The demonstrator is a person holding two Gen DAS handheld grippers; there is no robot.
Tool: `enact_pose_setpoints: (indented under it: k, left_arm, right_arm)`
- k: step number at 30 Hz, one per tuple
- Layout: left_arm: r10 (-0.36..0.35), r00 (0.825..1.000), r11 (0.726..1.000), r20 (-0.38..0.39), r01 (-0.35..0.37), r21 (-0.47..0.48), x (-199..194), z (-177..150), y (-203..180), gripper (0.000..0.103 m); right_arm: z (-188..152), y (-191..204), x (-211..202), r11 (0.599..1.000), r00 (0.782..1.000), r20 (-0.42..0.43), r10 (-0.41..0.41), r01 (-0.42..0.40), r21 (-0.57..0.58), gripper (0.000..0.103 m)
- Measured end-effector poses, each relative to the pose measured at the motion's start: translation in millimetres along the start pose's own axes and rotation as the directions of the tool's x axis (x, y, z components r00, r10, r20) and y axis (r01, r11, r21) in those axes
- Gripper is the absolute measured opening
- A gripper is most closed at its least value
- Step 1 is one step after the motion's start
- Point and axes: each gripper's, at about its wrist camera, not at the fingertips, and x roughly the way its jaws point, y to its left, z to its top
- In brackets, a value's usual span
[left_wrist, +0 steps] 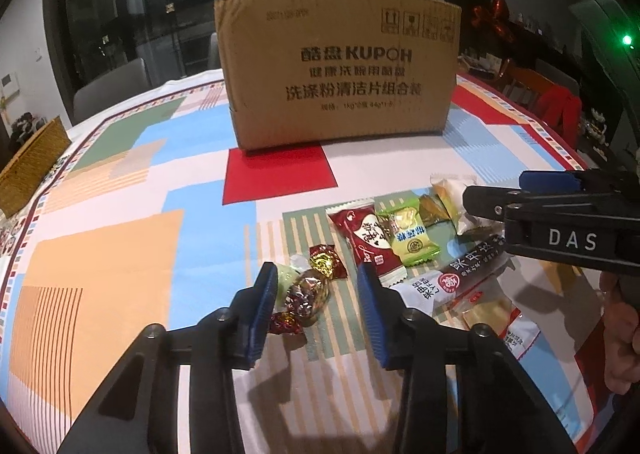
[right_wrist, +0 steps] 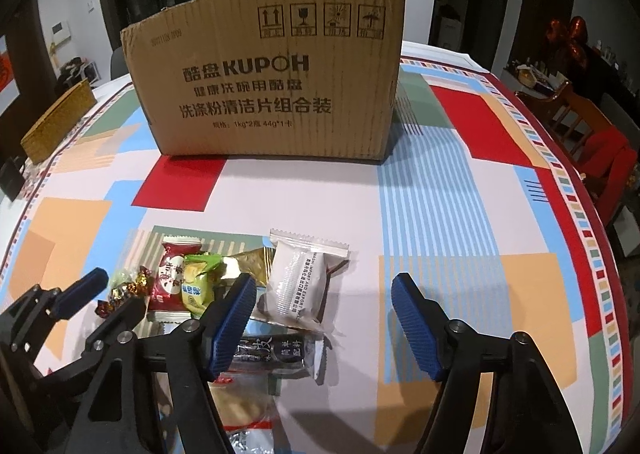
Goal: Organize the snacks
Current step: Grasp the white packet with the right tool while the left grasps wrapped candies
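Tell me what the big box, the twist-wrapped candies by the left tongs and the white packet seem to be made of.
Box: brown corrugated cardboard, matte; fluting ridges show and the top edge is raw.
Twist-wrapped candies: apparently metallic foil or film, glossy; crinkled, glinting red and gold, ends twisted.
White packet: looks like thin plastic film, slightly shiny; serrated sealed top edge.

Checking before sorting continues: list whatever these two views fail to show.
- Inside of the cardboard box: both views, hidden by its front wall.
- Dark snack bar: right wrist view, partly behind the right gripper.
- Red-and-white packet: left wrist view, print too small, partly behind the left gripper.
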Motion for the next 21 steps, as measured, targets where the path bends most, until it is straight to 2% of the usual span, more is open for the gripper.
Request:
enact_pose_setpoints:
  k: [4,7,9,10,11,14,16,21]
  left_arm:
    - [-0.003,1.000,1.000,-0.025,0.003,-0.003,4.4,-0.4,0.2,0.032]
    - [0.003,1.000,1.000,-0.029,-0.003,-0.001,4.7,-0.5,-0.5,0.031]
    - [0.004,1.000,1.000,-0.031,-0.004,0.001,4.5,-0.6,-1.3,0.027]
    - [-0.004,0.999,1.000,-0.041,0.004,-0.002,5.3,-0.9,-1.6,0.020]
    - [-0.017,0.998,1.000,-0.059,0.017,-0.010,7.7,-1.9,-1.5,0.018]
    - [-0.017,0.998,1.000,-0.061,0.016,-0.015,8.4,-5.0,-2.7,0.018]
    - [-0.019,0.998,1.000,-0.062,0.018,-0.018,8.8,-5.3,-2.3,0.018]
    - [-0.011,0.998,0.999,-0.068,0.008,-0.037,8.0,-4.5,0.7,0.018]
  right_arm:
    - [-0.8,1.0,6.0,1.000,1.000,-0.015,0.010,-0.010,0.002,0.065]
    - [-0.9,1.5,8.8,1.000,0.999,-0.022,0.023,-0.023,0.005,0.062]
    - [-0.6,2.2,10.9,1.000,0.999,-0.029,0.030,-0.030,0.003,0.061]
    - [-0.7,2.6,12.3,0.999,0.999,-0.035,0.036,-0.036,0.003,0.059]
    - [-1.0,2.7,14.1,0.999,0.998,-0.046,0.047,-0.047,0.007,0.056]
    - [-2.9,3.1,18.3,0.998,0.996,-0.067,0.066,-0.065,0.015,0.040]
    - [-4.1,2.8,17.3,0.997,0.995,-0.064,0.075,-0.074,0.019,0.036]
    - [-3.9,2.4,10.2,0.997,0.997,-0.041,0.071,-0.070,0.013,0.035]
